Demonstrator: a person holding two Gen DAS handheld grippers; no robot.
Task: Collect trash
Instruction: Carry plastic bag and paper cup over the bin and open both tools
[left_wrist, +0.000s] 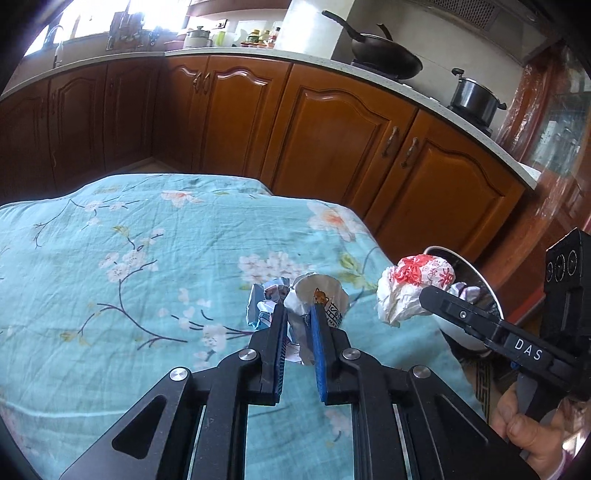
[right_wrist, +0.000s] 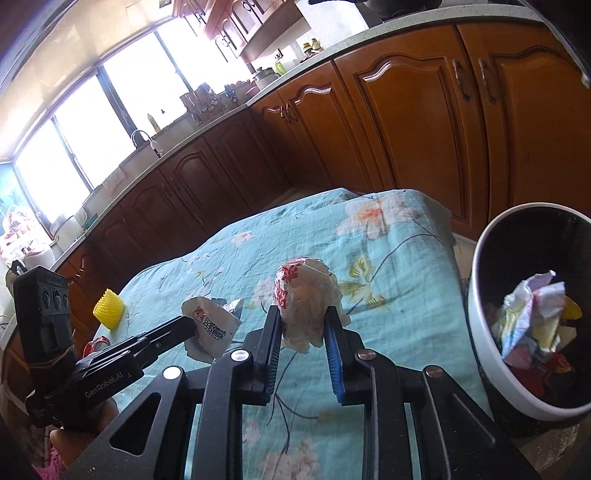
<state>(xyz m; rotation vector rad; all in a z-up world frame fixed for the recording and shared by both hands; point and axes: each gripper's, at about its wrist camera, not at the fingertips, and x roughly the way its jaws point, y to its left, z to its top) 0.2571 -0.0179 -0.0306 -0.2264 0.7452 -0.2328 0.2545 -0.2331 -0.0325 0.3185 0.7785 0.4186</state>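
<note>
My left gripper (left_wrist: 298, 314) is shut on a crumpled white wrapper with a small orange animal print (left_wrist: 321, 301), held just above the floral cloth; the same wrapper (right_wrist: 210, 325) shows in the right wrist view. My right gripper (right_wrist: 302, 314) is shut on a crumpled white paper ball with red print (right_wrist: 306, 295), lifted off the table. That ball (left_wrist: 410, 288) hangs in front of the bin's rim in the left wrist view. The white-rimmed dark trash bin (right_wrist: 480, 295) stands past the table's right edge, with several crumpled papers (right_wrist: 532, 317) inside.
A light-blue floral cloth (left_wrist: 129, 258) covers the table. A yellow ribbed cup (right_wrist: 108, 308) and a red-and-white can (right_wrist: 96, 345) sit at its left side. Wooden kitchen cabinets (left_wrist: 332, 140) run behind, with a wok (left_wrist: 388, 59) and pot (left_wrist: 474, 98) on the counter. A hand (left_wrist: 528, 428) holds the right gripper.
</note>
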